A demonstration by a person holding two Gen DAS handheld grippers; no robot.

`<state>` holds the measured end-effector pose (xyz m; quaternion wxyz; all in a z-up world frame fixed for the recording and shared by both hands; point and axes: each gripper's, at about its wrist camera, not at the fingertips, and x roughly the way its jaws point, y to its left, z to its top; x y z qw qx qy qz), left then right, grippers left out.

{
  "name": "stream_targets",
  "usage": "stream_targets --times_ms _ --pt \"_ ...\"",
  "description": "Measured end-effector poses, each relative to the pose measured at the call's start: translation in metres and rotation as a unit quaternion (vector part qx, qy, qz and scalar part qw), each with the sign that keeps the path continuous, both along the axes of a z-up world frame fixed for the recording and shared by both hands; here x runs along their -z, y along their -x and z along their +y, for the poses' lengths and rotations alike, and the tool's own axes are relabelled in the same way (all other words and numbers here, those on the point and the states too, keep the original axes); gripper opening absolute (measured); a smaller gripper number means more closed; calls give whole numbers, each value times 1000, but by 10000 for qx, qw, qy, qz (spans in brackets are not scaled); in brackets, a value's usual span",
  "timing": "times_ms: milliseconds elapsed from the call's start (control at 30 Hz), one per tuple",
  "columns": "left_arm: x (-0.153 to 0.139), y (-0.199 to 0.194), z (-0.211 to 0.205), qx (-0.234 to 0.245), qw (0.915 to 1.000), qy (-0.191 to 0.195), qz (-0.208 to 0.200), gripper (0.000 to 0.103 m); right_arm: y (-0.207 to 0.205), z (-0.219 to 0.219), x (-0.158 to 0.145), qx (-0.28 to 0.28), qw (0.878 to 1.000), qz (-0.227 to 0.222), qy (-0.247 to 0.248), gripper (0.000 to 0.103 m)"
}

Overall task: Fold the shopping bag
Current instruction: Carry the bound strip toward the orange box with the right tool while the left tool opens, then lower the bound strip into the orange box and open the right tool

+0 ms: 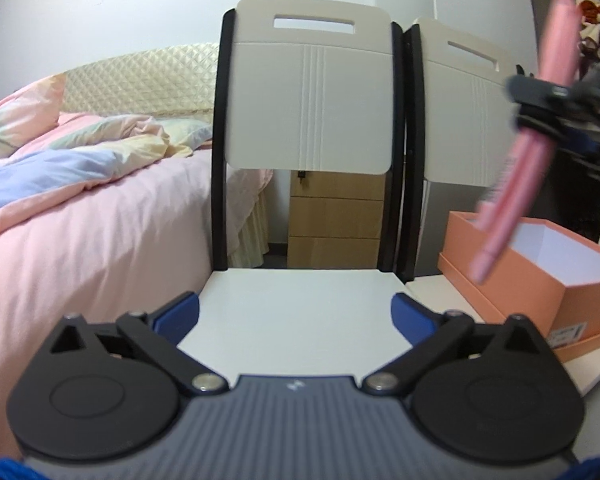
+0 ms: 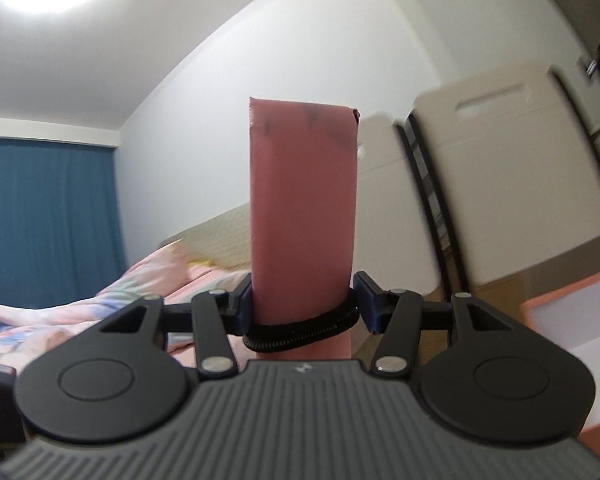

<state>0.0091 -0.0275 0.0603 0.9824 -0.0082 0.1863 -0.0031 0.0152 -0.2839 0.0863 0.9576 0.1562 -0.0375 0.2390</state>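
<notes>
The shopping bag [image 2: 303, 216] is pink, folded into a narrow flat strip, with a black coiled band [image 2: 300, 330] around its lower end. My right gripper [image 2: 304, 304] is shut on the folded bag and holds it upright in the air. In the left wrist view the bag [image 1: 516, 176] hangs tilted at the right, above an orange box, held by my right gripper [image 1: 540, 108]. My left gripper [image 1: 296, 312] is open and empty, low over the white chair seat [image 1: 296, 320].
A white folding chair [image 1: 308, 100] stands straight ahead, a second one [image 1: 464, 108] to its right. An open orange box [image 1: 548, 264] sits on the right seat. A bed with pink bedding [image 1: 80, 208] lies to the left. A wooden drawer unit [image 1: 336, 216] stands behind.
</notes>
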Motion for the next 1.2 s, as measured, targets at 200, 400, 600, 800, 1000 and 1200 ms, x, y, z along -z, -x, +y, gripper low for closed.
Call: stream_targets --times_ms 200,400,600,800,1000,1200 --pt "-13 6 -10 -27 9998 -189 -93 103 41 -20 -11 892 9943 -561 173 55" --pt "-25 4 -16 56 9997 194 -168 103 56 -46 -25 1443 9856 -707 520 55" --pt "-25 -6 -36 29 9993 149 -337 103 18 -84 -45 1769 9801 -201 882 55" --pt "-20 -20 -49 180 9993 184 -260 103 -61 -107 -49 1851 9682 698 1529 55" --pt "-13 -42 -52 178 9992 346 12 103 -158 -130 -18 1465 9399 2590 1675 55" --pt "-4 -57 -54 240 9987 387 233 103 -242 -136 19 1436 8888 3747 2215 55"
